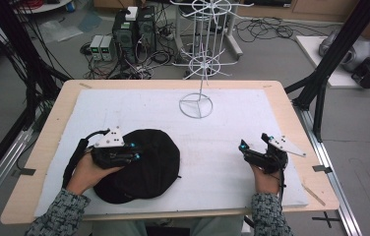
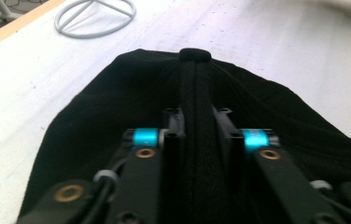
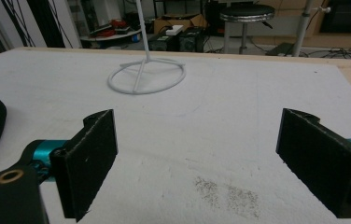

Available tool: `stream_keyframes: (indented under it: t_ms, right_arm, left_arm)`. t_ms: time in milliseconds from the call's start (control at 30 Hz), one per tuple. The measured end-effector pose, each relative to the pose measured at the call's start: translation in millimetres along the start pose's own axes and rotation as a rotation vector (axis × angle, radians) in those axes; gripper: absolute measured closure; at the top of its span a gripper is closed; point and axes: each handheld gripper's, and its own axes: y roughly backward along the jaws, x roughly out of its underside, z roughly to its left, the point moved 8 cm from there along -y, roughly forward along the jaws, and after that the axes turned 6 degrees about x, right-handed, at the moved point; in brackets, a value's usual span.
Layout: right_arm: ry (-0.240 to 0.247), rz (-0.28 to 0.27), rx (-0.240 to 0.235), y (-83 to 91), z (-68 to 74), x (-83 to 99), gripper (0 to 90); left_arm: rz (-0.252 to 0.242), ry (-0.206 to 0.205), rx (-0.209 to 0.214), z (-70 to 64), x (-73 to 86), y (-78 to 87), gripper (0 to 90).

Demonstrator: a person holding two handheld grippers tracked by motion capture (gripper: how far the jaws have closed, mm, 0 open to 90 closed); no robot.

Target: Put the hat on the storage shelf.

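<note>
The left gripper point(image 2: 197, 133) pinched a fold of the black cap point(image 1: 146, 164); the thin fold could slip. The right gripper point(image 3: 197, 163) gaped, idle.

A matt black cloth cap point(image 1: 141, 164) with a ribbed knit look lies on the surface's rough white foam sheet point(image 1: 232, 147), edged by pale wood; the far white display stand point(image 1: 200, 73) is thin painted wire

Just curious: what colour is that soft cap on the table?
Black all over: the soft fabric cap, clearest in the high view.
</note>
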Motion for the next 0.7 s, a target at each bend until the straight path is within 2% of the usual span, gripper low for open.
stream_keyframes:
  t_ms: [233,300,700]
  right_arm:
    - [-0.007,0.0,0.002,-0.7,-2.8,0.5,11.6]
    - [-0.014,0.003,0.002,-0.6,-3.2,1.0,11.6]
    - [-0.015,0.002,0.005,0.0,-4.4,1.2,11.6]
  left_arm:
    - [-0.053,0.007,0.002,1.2,-5.8,4.4,83.4]
    - [-0.087,0.005,-0.002,1.3,-10.1,8.2,83.6]
    - [-0.189,-0.01,-0.031,5.3,-22.0,19.9,83.9]
